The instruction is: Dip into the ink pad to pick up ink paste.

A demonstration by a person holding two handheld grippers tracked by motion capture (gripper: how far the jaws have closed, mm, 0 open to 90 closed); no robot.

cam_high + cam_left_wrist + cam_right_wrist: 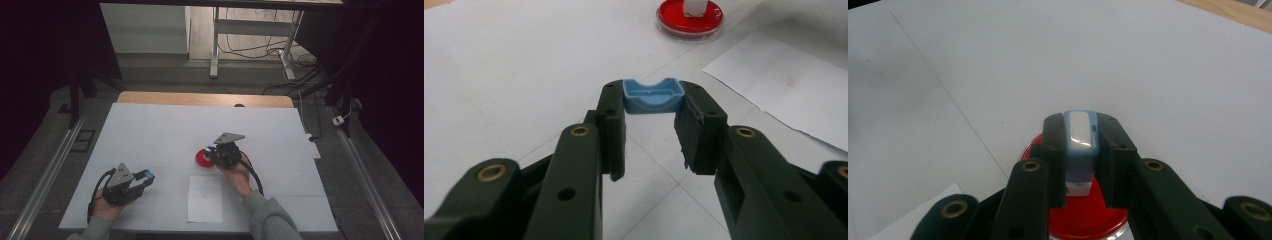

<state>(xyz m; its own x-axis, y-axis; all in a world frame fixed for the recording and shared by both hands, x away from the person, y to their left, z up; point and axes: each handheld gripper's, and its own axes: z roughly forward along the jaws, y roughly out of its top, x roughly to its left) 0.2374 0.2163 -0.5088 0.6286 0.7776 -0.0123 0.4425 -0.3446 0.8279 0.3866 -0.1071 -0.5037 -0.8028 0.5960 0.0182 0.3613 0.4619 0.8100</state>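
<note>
Left gripper (653, 112) clamped on a blue cap (653, 96), held above the white table cover (150, 130). Right gripper (1079, 145) clenched on a blue-and-white stamp (1080, 135), its lower end over the red ink pad (1088, 220). White paper sheet (205, 198) lies just beside the pad.

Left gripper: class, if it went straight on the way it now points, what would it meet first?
Probably the red ink pad. The left gripper, shut on a blue cap, points roughly that way across the bare table; depth is unclear.
</note>
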